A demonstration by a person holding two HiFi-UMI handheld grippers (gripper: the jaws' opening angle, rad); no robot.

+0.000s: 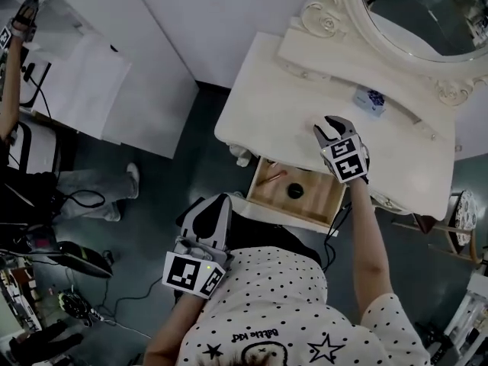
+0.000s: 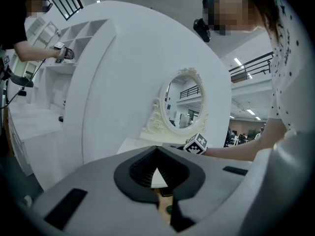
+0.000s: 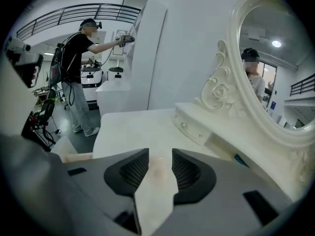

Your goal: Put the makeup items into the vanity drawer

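Observation:
The cream vanity (image 1: 267,90) has its wooden drawer (image 1: 324,208) pulled out. Inside lie a round black item (image 1: 294,191) and a thin pink stick (image 1: 272,178). A small blue-and-white item (image 1: 371,100) rests on the tabletop below the mirror. My right gripper (image 1: 329,128) hovers over the tabletop just behind the drawer. It is open, and only bare tabletop shows between its pads (image 3: 184,168). My left gripper (image 1: 217,204) hangs low in front of the drawer's left corner, shut and holding nothing. In the left gripper view a sliver of the drawer (image 2: 162,203) shows below its closed tips.
An oval mirror (image 1: 427,14) in a carved frame stands at the back of the vanity. White partition walls (image 1: 152,67) run along the left. Another person (image 3: 78,77) works at shelves there, with cables and gear on the floor (image 1: 69,258). A small stool (image 1: 461,223) stands at the right.

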